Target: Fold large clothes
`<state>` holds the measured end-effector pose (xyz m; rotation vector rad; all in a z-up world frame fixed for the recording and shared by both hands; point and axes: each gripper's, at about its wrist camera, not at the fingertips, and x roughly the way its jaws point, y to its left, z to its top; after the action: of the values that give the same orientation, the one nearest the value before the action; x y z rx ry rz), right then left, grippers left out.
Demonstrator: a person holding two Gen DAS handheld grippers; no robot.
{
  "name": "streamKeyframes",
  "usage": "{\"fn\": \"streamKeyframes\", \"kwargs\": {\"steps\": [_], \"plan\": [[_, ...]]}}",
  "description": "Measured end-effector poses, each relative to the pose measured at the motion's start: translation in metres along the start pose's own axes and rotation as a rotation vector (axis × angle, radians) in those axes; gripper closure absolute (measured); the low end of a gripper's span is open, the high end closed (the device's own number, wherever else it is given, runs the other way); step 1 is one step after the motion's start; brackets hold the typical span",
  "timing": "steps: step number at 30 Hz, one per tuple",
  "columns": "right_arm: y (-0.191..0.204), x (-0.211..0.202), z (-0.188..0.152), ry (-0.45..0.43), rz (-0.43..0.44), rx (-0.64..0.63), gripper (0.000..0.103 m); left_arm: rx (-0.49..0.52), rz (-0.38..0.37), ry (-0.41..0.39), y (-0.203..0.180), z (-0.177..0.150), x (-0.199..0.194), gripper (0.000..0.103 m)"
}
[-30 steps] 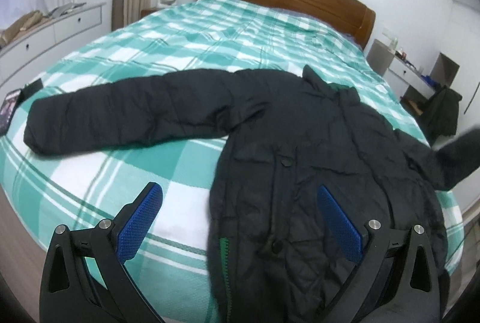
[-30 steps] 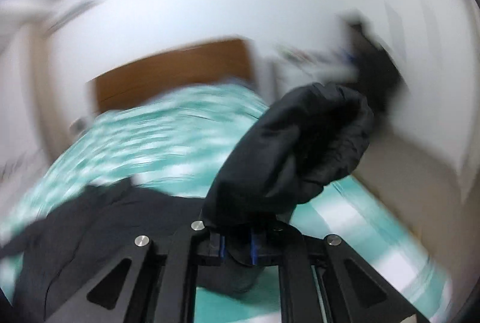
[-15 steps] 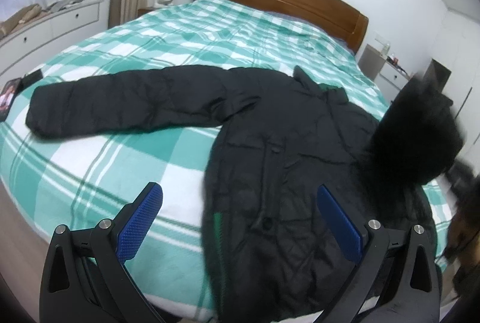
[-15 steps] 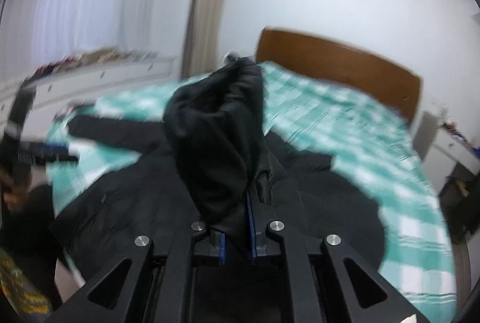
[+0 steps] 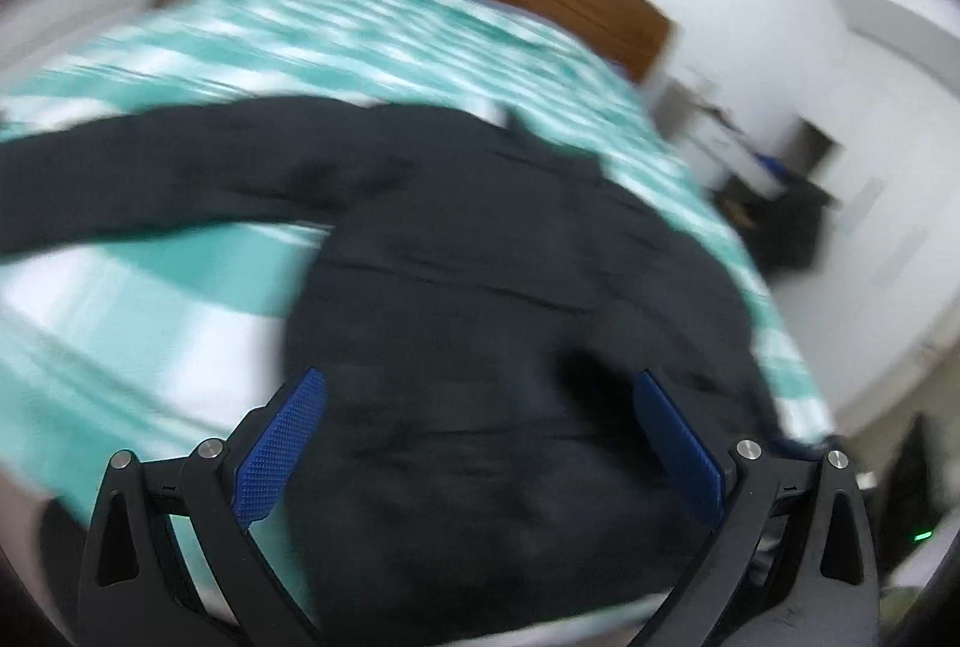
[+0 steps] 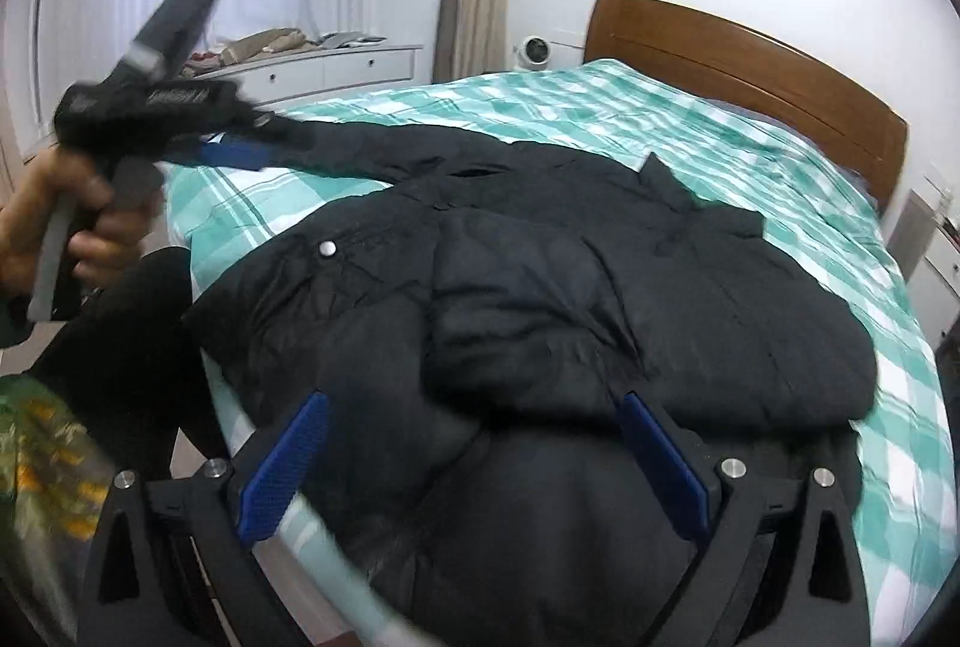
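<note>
Both claws are spread wide and grip nothing. At the bottom of its own view, the right gripper hangs over the black jacket, whose right sleeve lies folded across the chest at frame centre, likely so the body can later fold into a compact stack. Upper left in that view, the left gripper reaches toward the outstretched left sleeve, probably next to fold. Beneath lies the green checked bed, a broad flat surface; the left view is blurred.
</note>
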<state>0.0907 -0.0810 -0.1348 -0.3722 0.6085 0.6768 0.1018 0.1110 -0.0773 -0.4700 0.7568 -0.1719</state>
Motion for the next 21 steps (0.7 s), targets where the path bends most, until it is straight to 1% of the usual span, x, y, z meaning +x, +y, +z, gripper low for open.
{"fn": "streamKeyframes", "kwargs": {"steps": [1,3,4,5,6,7,8,9,11,12,14,15,18,21], "plan": [[-0.003,-0.003,-0.002,0.004,-0.009,0.024,0.004,0.014,-0.062,0.059,-0.012,0.002,0.016,0.001],[-0.012,-0.008,-0.01,0.012,-0.02,0.093,0.004,0.054,-0.132,0.141,-0.033,0.004,0.05,0.001],[-0.017,-0.011,-0.015,0.014,-0.024,0.134,0.004,0.073,-0.119,0.165,-0.04,0.003,0.064,0.001],[-0.022,-0.013,-0.018,0.015,-0.029,0.169,0.004,0.095,-0.079,0.194,-0.049,0.003,0.083,0.004],[-0.026,-0.015,-0.021,0.016,-0.038,0.196,0.004,0.109,-0.048,0.215,-0.055,0.004,0.099,0.02],[-0.03,-0.017,-0.022,0.017,-0.046,0.21,0.003,0.116,-0.038,0.229,-0.059,0.005,0.109,0.037],[-0.033,-0.021,-0.023,0.015,-0.059,0.221,0.003,0.109,-0.036,0.245,-0.062,0.007,0.118,0.076],[-0.037,-0.025,-0.025,0.011,-0.071,0.228,0.004,0.083,-0.042,0.258,-0.063,0.013,0.123,0.086],[-0.045,-0.035,-0.03,0.001,-0.094,0.237,0.004,0.111,-0.034,0.225,-0.072,0.029,0.122,0.091],[-0.049,-0.038,-0.031,-0.004,-0.101,0.244,0.004,0.165,-0.021,0.187,-0.082,0.045,0.119,0.091],[-0.061,-0.042,-0.032,-0.007,-0.118,0.265,0.004,0.207,-0.01,0.136,-0.09,0.074,0.112,0.091],[-0.068,-0.045,-0.033,-0.009,-0.125,0.276,0.004,0.219,0.0,0.103,-0.093,0.098,0.111,0.091],[-0.096,-0.047,-0.029,-0.026,-0.16,0.322,0.004,0.227,0.042,0.039,-0.088,0.148,0.119,0.091],[-0.126,-0.045,-0.017,-0.051,-0.192,0.361,0.004,0.225,0.114,0.012,-0.068,0.191,0.147,0.091]]}}
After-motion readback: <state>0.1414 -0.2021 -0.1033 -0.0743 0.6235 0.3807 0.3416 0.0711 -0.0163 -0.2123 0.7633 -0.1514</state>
